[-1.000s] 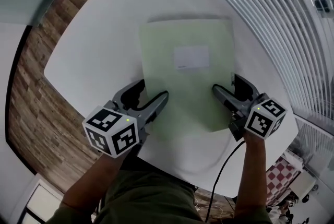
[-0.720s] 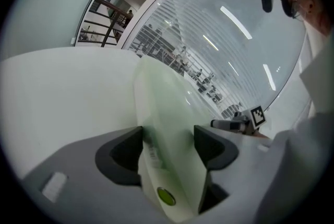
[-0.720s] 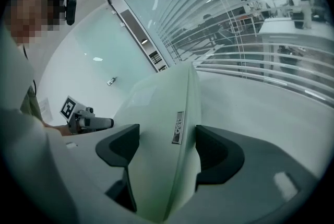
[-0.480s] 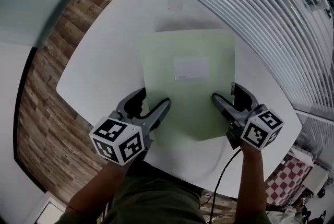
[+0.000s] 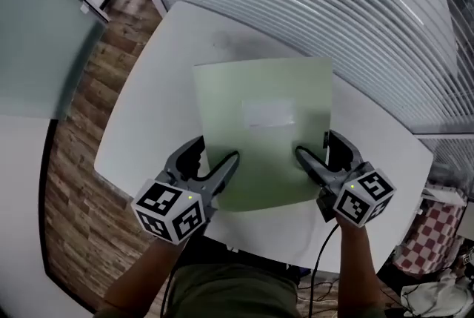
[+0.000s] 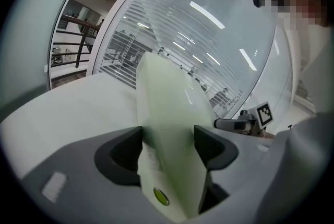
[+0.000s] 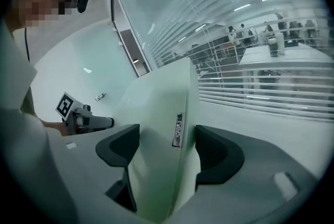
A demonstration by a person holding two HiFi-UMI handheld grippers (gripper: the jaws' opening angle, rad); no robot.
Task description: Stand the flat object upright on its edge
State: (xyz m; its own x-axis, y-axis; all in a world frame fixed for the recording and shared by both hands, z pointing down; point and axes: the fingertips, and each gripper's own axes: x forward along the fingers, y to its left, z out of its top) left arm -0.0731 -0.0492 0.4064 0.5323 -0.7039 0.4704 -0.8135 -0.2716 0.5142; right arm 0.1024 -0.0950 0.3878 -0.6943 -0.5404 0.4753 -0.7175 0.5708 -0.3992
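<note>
The white desk (image 5: 148, 109) is under my grippers and stands on a brown wood floor (image 5: 74, 183). Far ahead of my left gripper (image 5: 216, 153), a small faint spot (image 5: 222, 40) lies on it.

The pale green folder (image 5: 263, 131) is tilting up, its far edge rising off the worktop (image 5: 148, 124), while the left claw (image 5: 213, 155) and right claw (image 5: 318, 150) are clamping its near corners and turning it upward.

Left gripper (image 5: 217, 155) and right gripper (image 5: 312, 147) side by side, forearms low, fingers (image 5: 228, 162) clamped on flat object (image 5: 263, 87)
</note>
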